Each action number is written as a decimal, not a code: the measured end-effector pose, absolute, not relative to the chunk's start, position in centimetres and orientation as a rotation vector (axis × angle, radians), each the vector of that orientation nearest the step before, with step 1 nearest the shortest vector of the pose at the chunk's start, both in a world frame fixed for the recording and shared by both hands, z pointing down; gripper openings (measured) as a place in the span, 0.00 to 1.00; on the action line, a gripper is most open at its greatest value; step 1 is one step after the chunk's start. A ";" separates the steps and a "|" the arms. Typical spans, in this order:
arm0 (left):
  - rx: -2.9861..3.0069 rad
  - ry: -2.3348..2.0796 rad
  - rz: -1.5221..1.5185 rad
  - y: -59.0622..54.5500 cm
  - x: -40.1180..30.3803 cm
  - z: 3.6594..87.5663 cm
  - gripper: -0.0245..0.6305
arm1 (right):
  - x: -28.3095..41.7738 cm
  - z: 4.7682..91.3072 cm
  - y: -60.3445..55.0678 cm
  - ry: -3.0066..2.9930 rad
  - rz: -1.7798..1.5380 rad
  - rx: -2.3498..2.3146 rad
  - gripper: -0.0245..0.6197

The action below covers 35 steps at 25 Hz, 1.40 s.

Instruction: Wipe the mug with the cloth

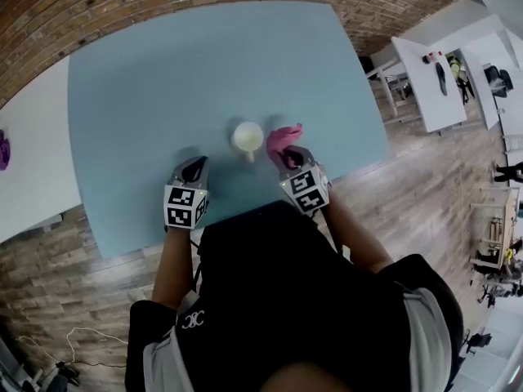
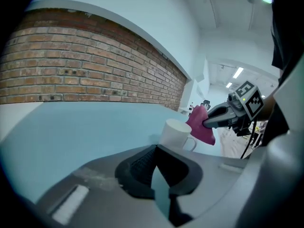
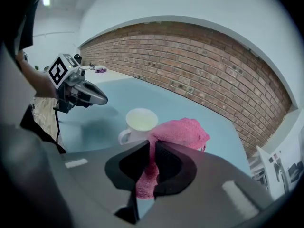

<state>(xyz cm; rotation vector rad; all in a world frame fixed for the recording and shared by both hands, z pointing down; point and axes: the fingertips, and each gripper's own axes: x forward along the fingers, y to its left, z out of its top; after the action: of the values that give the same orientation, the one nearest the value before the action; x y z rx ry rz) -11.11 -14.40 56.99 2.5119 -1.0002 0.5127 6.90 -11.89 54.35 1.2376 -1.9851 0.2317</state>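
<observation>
Pale blue tabletop (image 1: pixel 163 72), broad, set before a brick wall. Both tools and both task things gathered about halfway along its near edge.

Left gripper (image 1: pixel 194 170) over that near edge, to the left of the mug (image 1: pixel 248 137) and apart from it, jaws pressed together with nothing between them. Right gripper (image 1: pixel 288 155) on the mug's other side, clamped on the pink cloth (image 1: pixel 283 136).

Mug white and upright between the two, a little in from the near edge, mouth up, seemingly empty, handle turned toward the near edge.

Cloth pinched in a bunch between the right pads, the rest bulging out past the tips, just beside the mug's right wall. Touching or not, impossible to say.

Judged as the approach before the first wipe: cloth gripped and alongside, mug not yet steadied.

Next, probably, a parting of the left jaws to take the handle or wall and hold the mug still. Then a press of the cloth's loose bulge onto the wall and a rub round it. Light mug, likely to slide or tip under a one-sided push.
</observation>
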 end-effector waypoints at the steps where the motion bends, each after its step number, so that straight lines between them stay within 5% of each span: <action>1: 2.505 -0.997 0.511 -14.6 -11.3 57.2 0.04 | 7.0 54.3 -11.8 -1.978 0.236 1.243 0.09; 17: 2.392 -1.122 0.499 -14.5 -13.1 58.0 0.04 | 10.1 54.6 -13.4 -1.969 0.196 1.198 0.09; 35: 2.019 -1.734 0.436 -9.7 -6.4 55.7 0.04 | 26.5 53.9 -15.0 -2.354 0.223 1.096 0.09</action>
<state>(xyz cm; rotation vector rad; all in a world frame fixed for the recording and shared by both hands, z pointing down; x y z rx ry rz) -6.42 -9.71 55.68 2.0191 -1.7336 0.4360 26.54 -15.02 53.91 1.0957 -2.3536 0.2230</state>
